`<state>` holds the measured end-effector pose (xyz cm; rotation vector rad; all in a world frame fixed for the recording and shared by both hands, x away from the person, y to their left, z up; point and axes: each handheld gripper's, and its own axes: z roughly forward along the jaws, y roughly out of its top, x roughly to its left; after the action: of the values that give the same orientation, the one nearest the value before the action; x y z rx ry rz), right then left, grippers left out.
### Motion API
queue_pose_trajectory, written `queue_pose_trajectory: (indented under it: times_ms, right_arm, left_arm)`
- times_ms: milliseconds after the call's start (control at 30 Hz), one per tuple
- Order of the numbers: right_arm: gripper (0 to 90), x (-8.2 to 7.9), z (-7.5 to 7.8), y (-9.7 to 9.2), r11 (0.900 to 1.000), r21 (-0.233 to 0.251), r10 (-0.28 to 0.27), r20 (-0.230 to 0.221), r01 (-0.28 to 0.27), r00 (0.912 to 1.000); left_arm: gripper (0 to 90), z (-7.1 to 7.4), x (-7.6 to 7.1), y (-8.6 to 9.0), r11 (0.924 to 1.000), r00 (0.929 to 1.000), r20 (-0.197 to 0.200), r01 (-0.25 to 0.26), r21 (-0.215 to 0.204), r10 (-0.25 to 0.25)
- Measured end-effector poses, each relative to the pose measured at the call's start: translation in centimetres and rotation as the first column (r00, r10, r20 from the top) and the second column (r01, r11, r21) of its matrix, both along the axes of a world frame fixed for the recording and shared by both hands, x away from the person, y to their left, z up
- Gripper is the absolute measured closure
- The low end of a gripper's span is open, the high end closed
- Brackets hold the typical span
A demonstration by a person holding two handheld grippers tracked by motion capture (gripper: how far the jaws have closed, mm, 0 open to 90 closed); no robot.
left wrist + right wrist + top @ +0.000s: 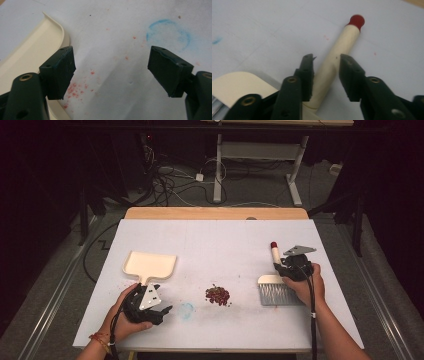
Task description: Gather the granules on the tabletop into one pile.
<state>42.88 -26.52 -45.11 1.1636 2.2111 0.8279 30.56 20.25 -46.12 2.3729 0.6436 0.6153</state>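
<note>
I worked at a white table [215,240] with a wooden far edge, in a dark room with cables [170,182] on the grey floor beyond. My left gripper [150,306] was released, just beside the cream dustpan [149,266]. My right gripper [294,266] straddled the brush [275,285] handle with its jaws parted. Red crumbs [218,295] lay between both tools, near a blue ring stain [186,310].

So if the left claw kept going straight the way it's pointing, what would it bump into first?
Probably just the white table cover. The left claw stands open, the way between its jaws looks free, and a faint blue ring lies a little to the right of its line. The cream dustpan sits off beside one jaw. Depth is hard to judge.
</note>
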Motion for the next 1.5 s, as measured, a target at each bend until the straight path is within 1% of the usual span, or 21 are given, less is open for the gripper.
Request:
queue_pose_trajectory:
  times_ms: [67,133,167,200,267,333,367,400,533,567,600,667,700,800,833,900,967,1133,1200,1367,1500]
  right_arm:
    - [57.1,-0.6,0.8,-0.2,0.9987,0.043,0.026,0.049,-0.028,0.9985]
    - [51.0,-1.6,1.8,-0.3,0.9946,0.074,0.065,0.106,-0.073,0.9922]
    - [48.1,-2.2,2.4,-0.3,0.9918,0.088,0.08,0.139,-0.093,0.987]
    - [46.4,-3.0,2.9,-0.3,0.9882,0.098,0.099,0.178,-0.118,0.979]
    - [40.8,-4.5,3.7,-0.3,0.9815,0.101,0.133,0.248,-0.162,0.9596]
    - [37.6,-5.9,4.1,-0.4,0.9738,0.112,0.159,0.283,-0.198,0.9458]
    - [34.8,-6.8,4.3,-0.4,0.9726,0.114,0.159,0.309,-0.203,0.9377]
    - [32.4,-7.2,4.4,-0.4,0.9731,0.119,0.15,0.323,-0.198,0.9343]
    - [27.1,-9.5,4.4,-0.3,0.9647,0.15,0.151,0.36,-0.216,0.9209]
    - [26.7,-10.1,4.1,-0.3,0.9649,0.143,0.156,0.361,-0.22,0.9195]
    - [24.9,-10.7,3.8,-0.2,0.9681,0.133,0.152,0.363,-0.213,0.9194]
    - [23.2,-11.7,2.8,-0.2,0.9701,0.122,0.156,0.35,-0.21,0.9237]
    - [21.9,-12.1,2.4,-0.2,0.9709,0.114,0.161,0.341,-0.21,0.9264]
    - [20.8,-12.7,1.9,-0.1,0.9729,0.088,0.173,0.333,-0.214,0.9269]
    - [20.7,-12.8,1.9,-0.1,0.9717,0.09,0.177,0.336,-0.218,0.9253]
    - [20.3,-12.8,2.1,0.1,0.9731,0.089,0.168,0.358,-0.213,0.9185]
    - [19.4,-12.8,2.2,0.2,0.9723,0.097,0.164,0.364,-0.213,0.9169]
    - [19.5,-12.7,1.9,0.3,0.9732,0.091,0.166,0.36,-0.211,0.9181]
    - [19.5,-12.7,2.0,0.2,0.9712,0.096,0.17,0.361,-0.218,0.917]
    - [19.5,-12.7,2.1,0.1,0.9707,0.104,0.165,0.367,-0.216,0.9157]
    - [19.5,-12.7,2.0,0.1,0.9715,0.102,0.164,0.363,-0.214,0.9174]
  left_arm:
    - [21.3,0.1,0.0,0.1,0.9999,1.0,0.006,-0.005,-0.014,0.005]
    - [21.2,0.3,0.1,0.2,0.9995,0.9998,0.014,-0.01,-0.03,0.01]
    - [21.2,0.4,0.1,0.2,0.9994,0.9996,0.022,-0.015,-0.032,0.016]
    - [20.8,0.5,0.1,0.2,0.9992,0.9994,0.028,-0.019,-0.034,0.02]
    - [20.4,0.6,0.2,0.2,0.9987,0.9993,0.031,-0.02,-0.047,0.021]
    - [19.3,0.7,0.1,0.1,0.9985,0.9986,0.048,-0.022,-0.05,0.024]
    - [18.8,0.7,0.1,0.0,0.9983,0.9983,0.052,-0.022,-0.053,0.025]
    - [18.4,0.7,0.0,-0.1,0.9985,0.9979,0.06,-0.023,-0.05,0.026]
    - [17.6,0.7,-0.4,-0.3,0.9987,0.9971,0.072,-0.019,-0.047,0.022]
    - [17.5,0.8,-0.4,-0.3,0.9987,0.9969,0.076,-0.018,-0.048,0.022]
    - [17.2,0.8,-0.5,-0.3,0.9986,0.9965,0.08,-0.02,-0.049,0.023]
    - [16.4,0.9,-0.6,-0.2,0.998,0.9962,0.083,-0.023,-0.059,0.027]
    - [16.4,0.8,-0.6,-0.1,0.9977,0.9961,0.083,-0.025,-0.062,0.03]
    - [16.4,0.8,-0.8,0.1,0.998,0.9956,0.086,-0.032,-0.055,0.037]
    - [16.4,0.8,-0.8,0.1,0.9979,0.9954,0.088,-0.033,-0.056,0.038]
    - [16.4,0.8,-0.9,0.1,0.9976,0.9952,0.09,-0.032,-0.061,0.037]
    - [16.4,0.8,-0.8,0.1,0.9979,0.9954,0.089,-0.03,-0.057,0.035]
    - [16.4,0.6,-0.6,0.0,0.9983,0.9961,0.081,-0.031,-0.05,0.035]
    - [16.4,0.6,-0.6,-0.1,0.9987,0.9963,0.08,-0.028,-0.042,0.031]
    - [16.4,0.6,-0.4,-0.3,0.9989,0.9966,0.077,-0.027,-0.037,0.03]
    - [16.4,0.5,-0.3,-0.4,0.9991,0.9968,0.075,-0.027,-0.032,0.029]
